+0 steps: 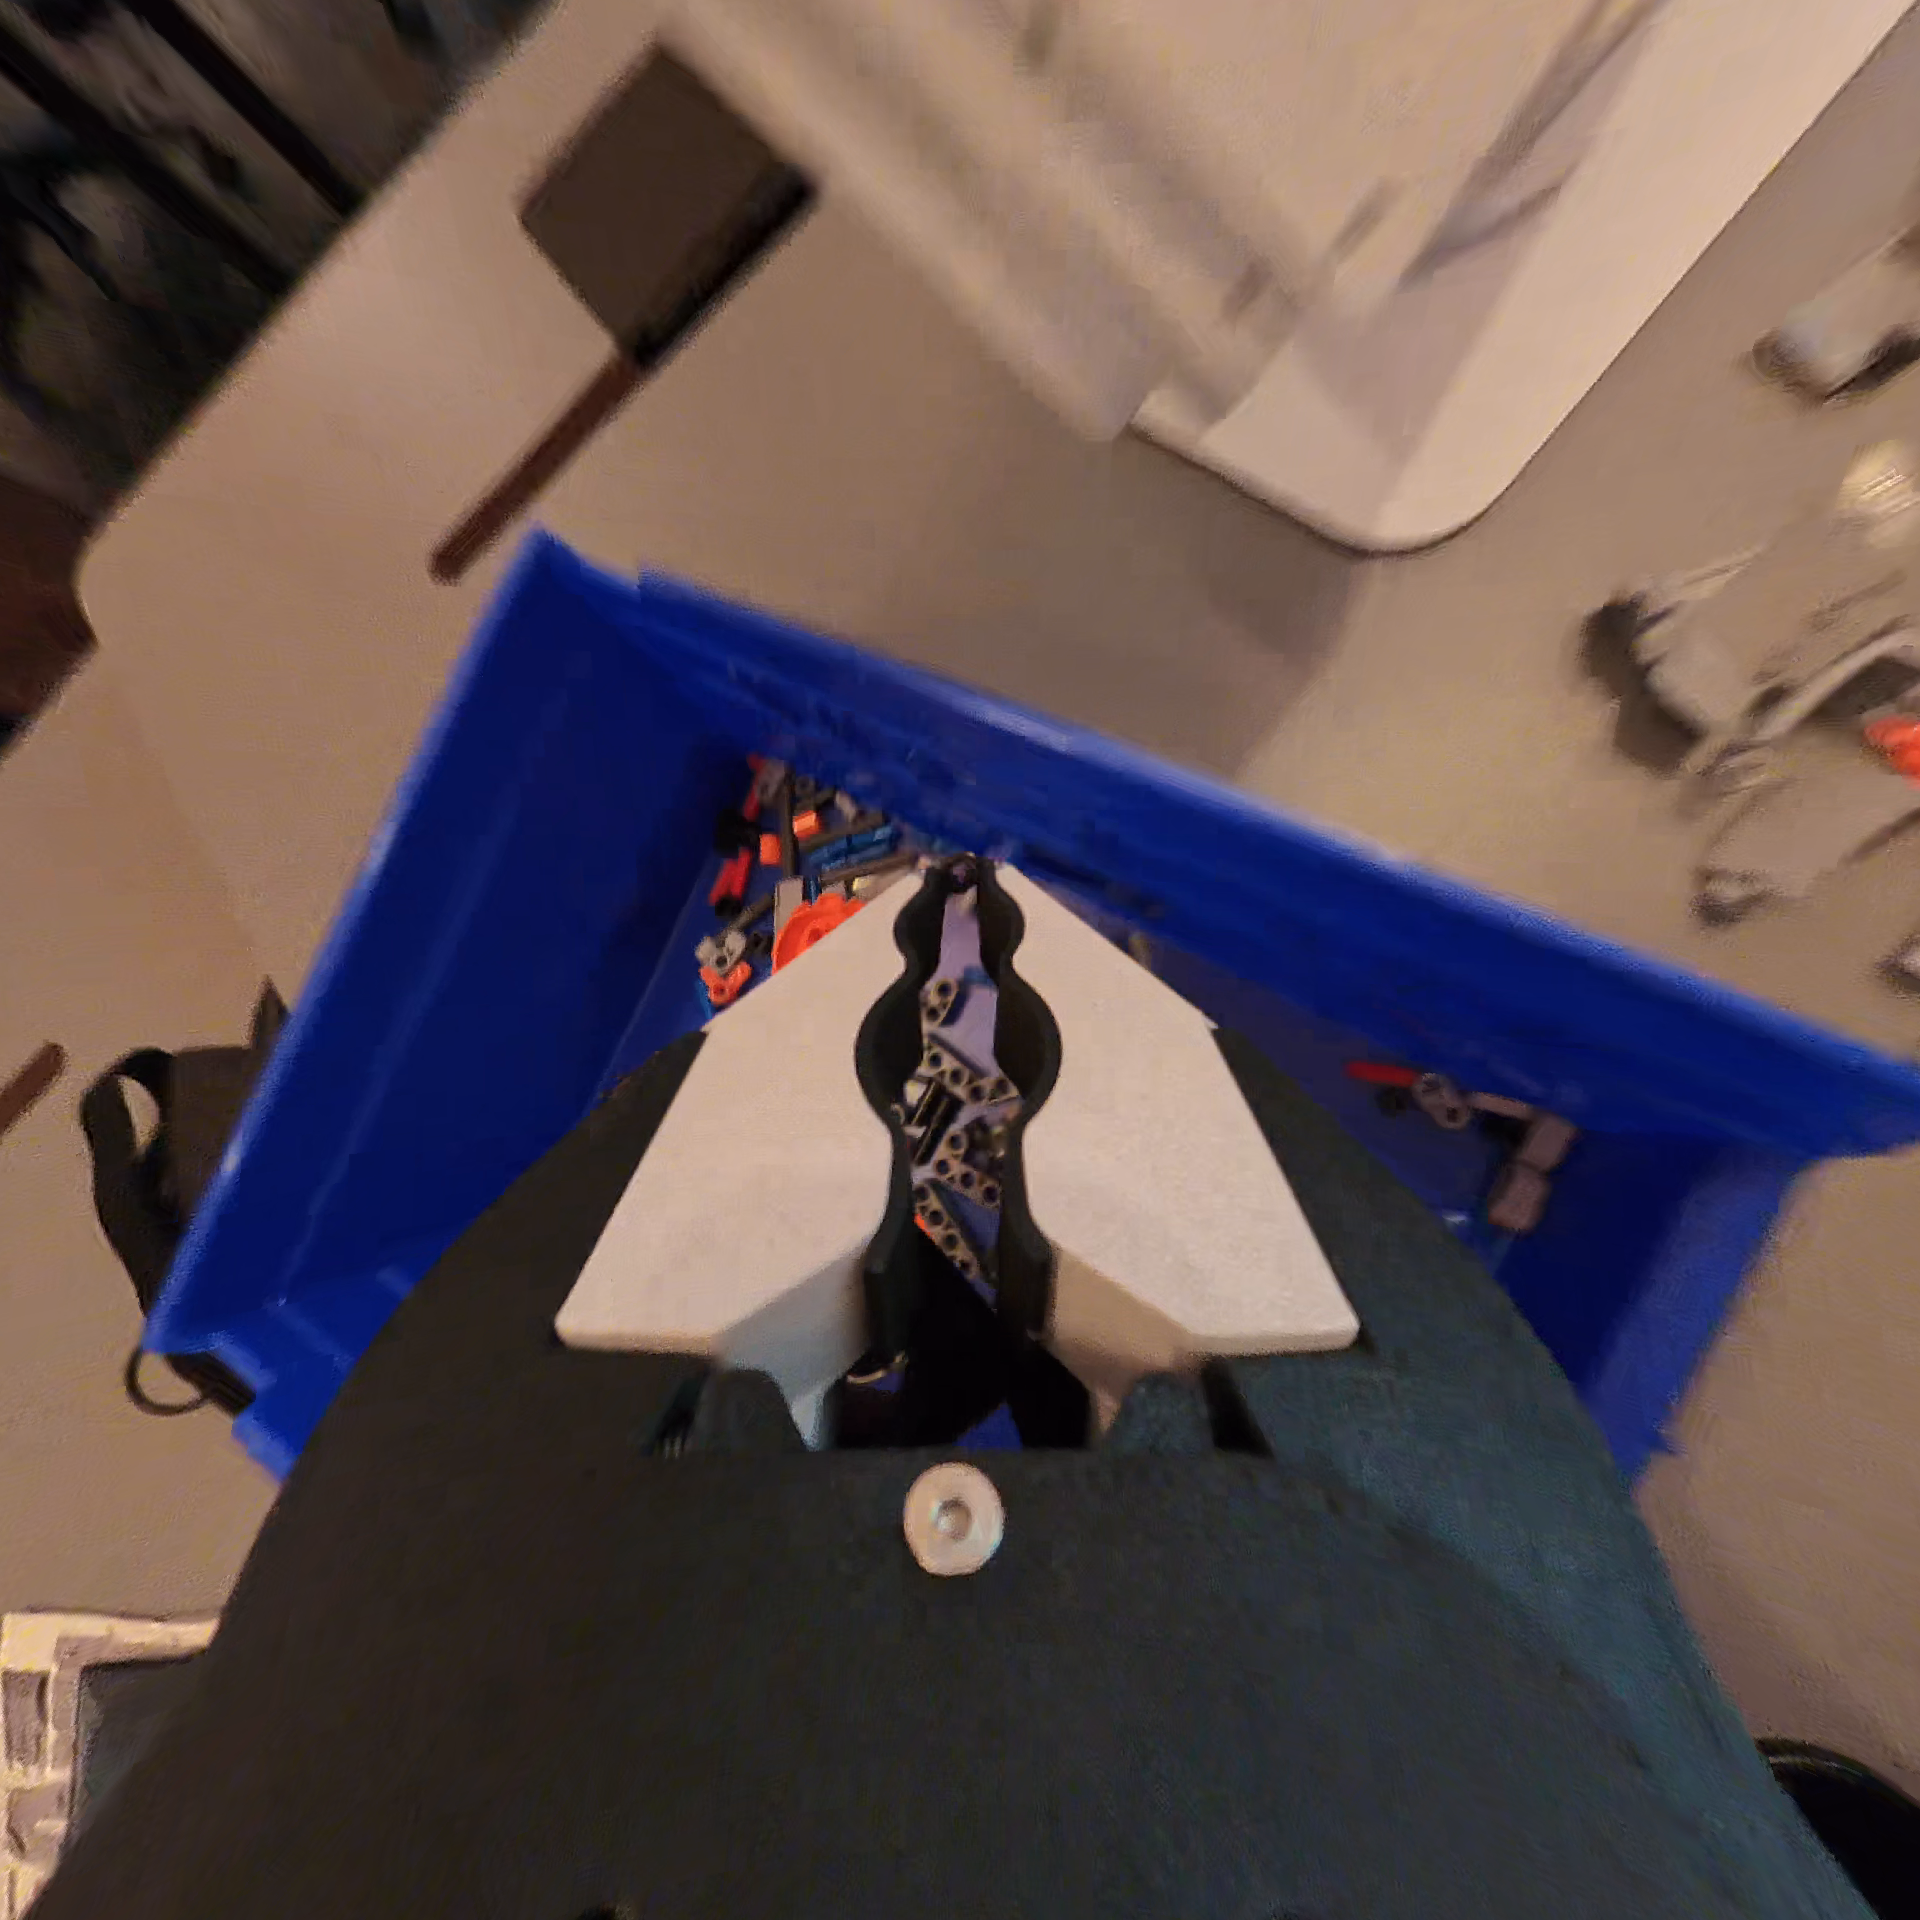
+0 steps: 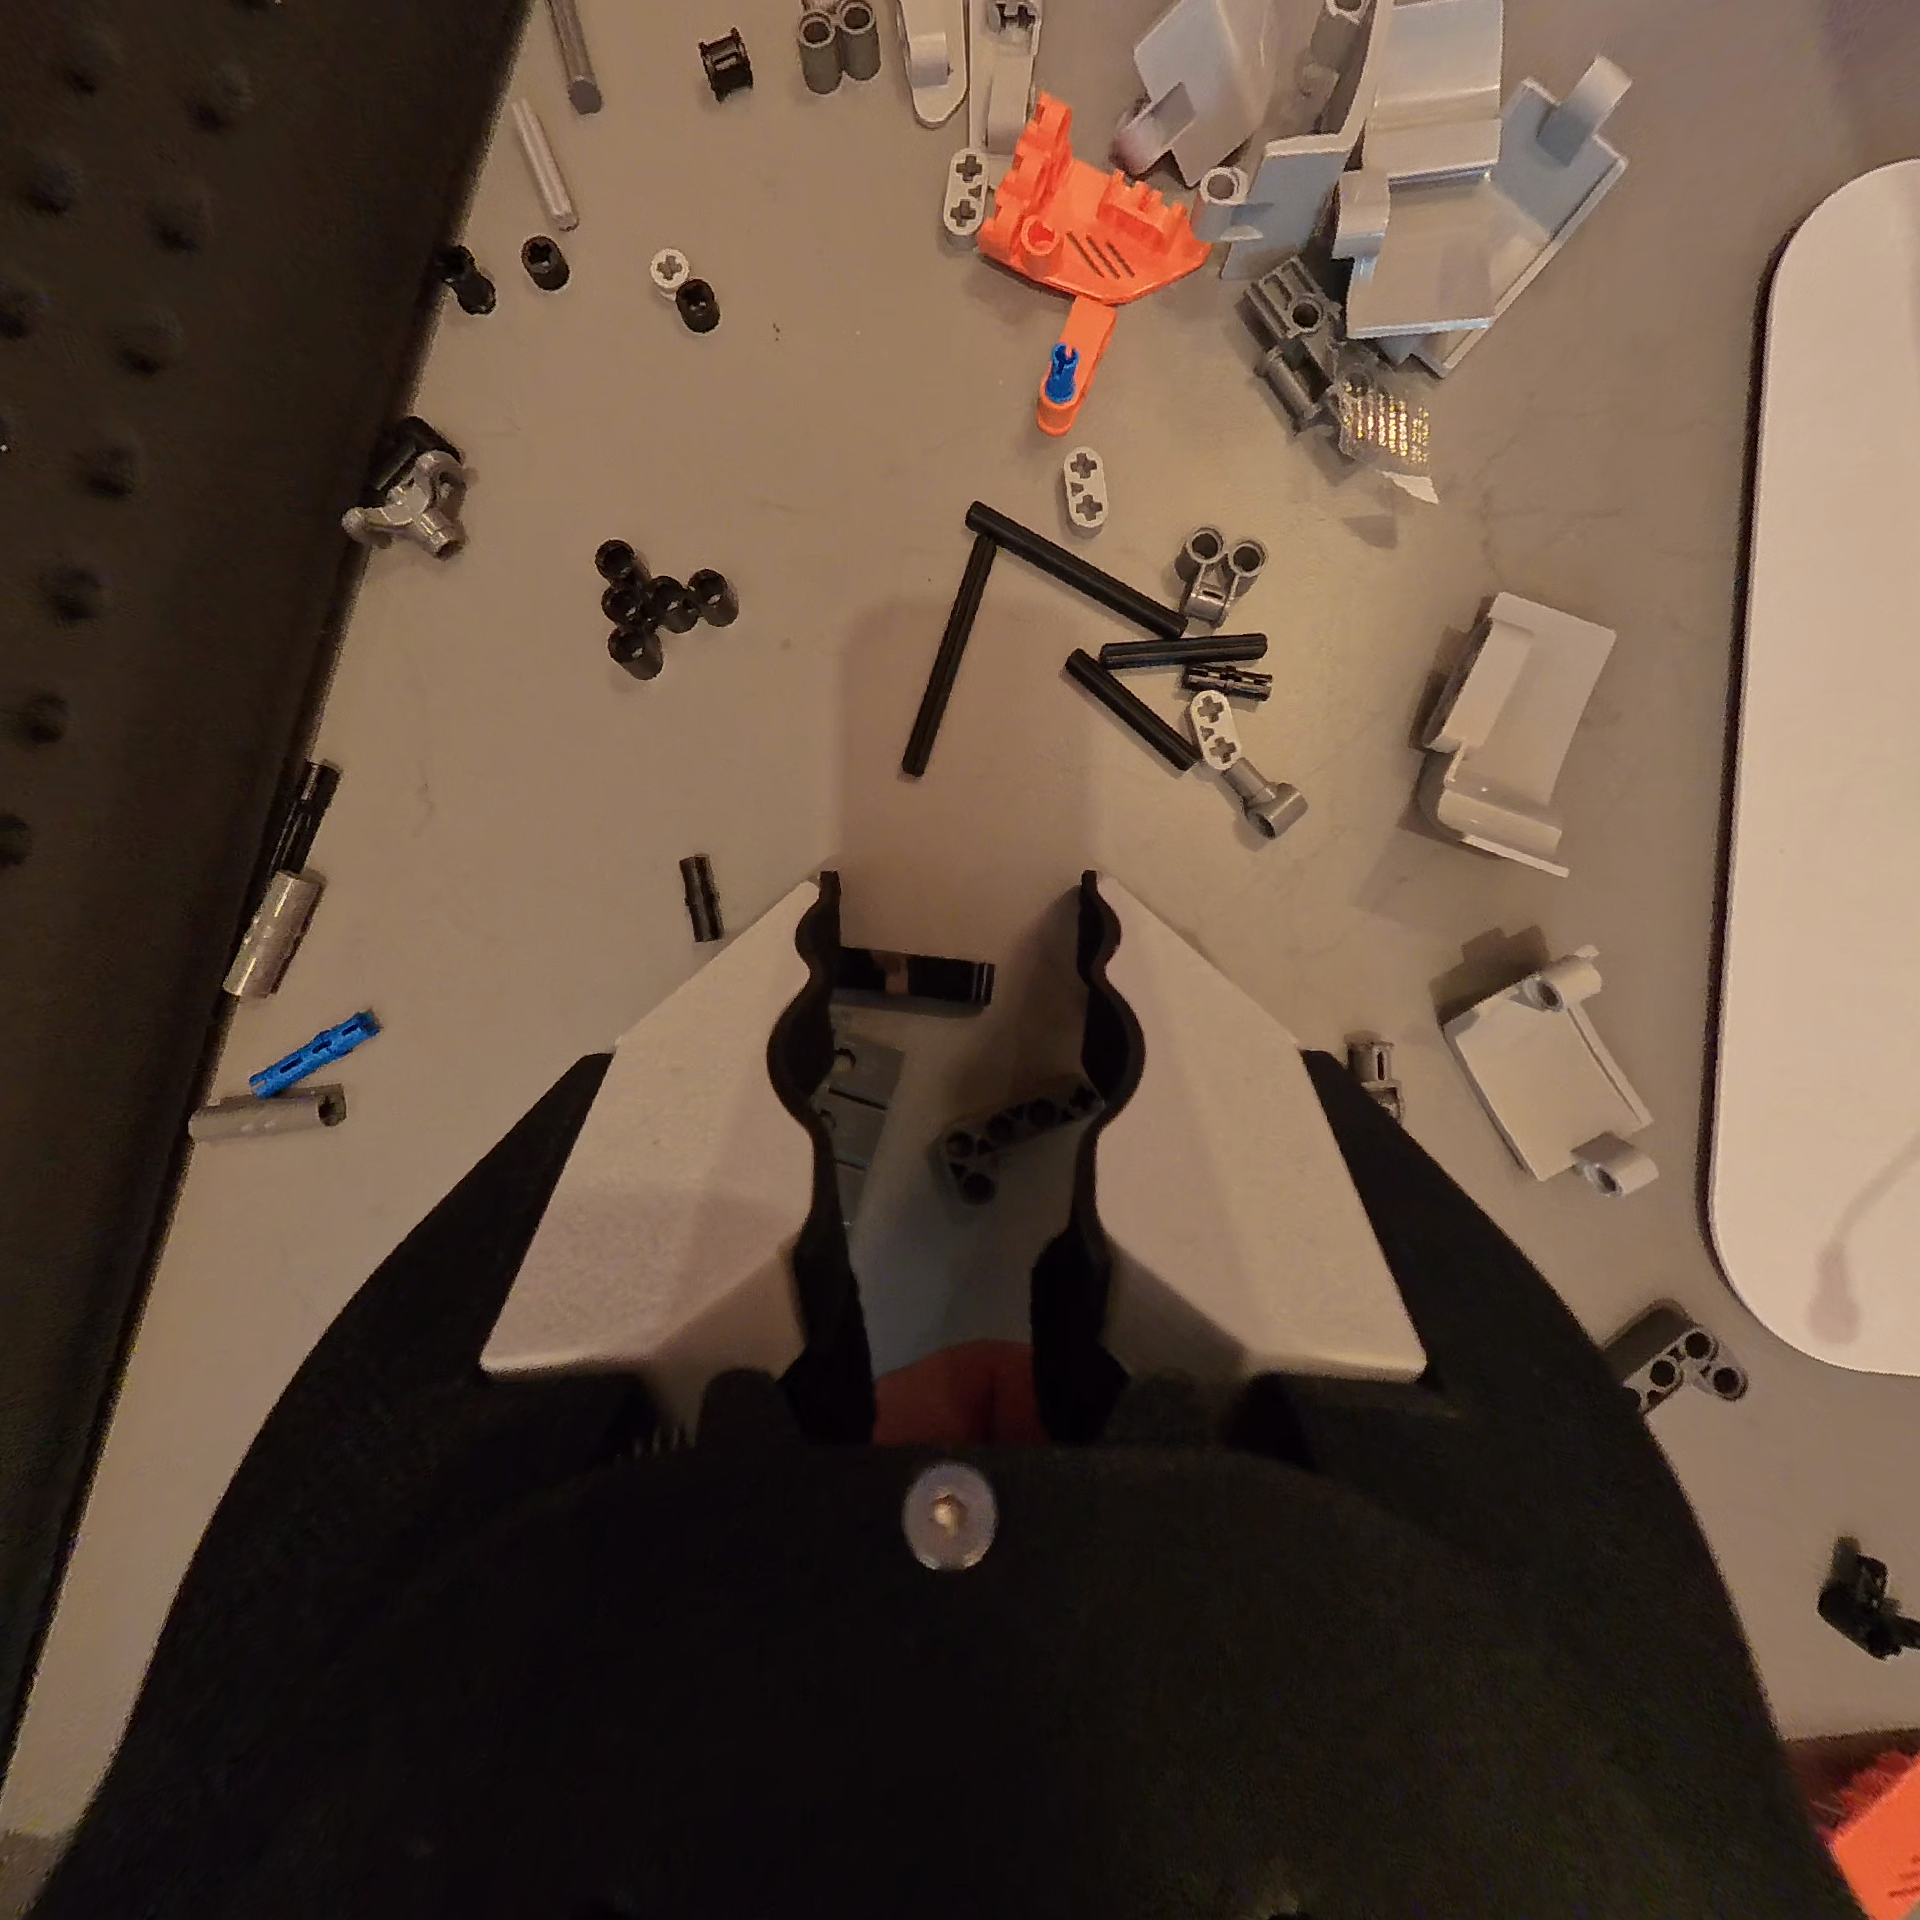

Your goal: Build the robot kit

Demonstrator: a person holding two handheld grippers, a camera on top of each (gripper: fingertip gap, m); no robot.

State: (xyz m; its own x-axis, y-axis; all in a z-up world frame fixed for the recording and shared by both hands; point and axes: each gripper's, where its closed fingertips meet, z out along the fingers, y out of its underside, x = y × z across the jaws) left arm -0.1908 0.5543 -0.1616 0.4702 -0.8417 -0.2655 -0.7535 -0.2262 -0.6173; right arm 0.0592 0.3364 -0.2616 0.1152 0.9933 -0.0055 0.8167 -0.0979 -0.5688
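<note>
Grey beam (image 2: pixel 1023 1138) lies between right hand-held gripper (image 2: pixel 956 894) fingers.

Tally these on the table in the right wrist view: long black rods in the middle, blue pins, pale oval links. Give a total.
Long black rods: 4
Blue pins: 2
Pale oval links: 3
Total: 9
</note>
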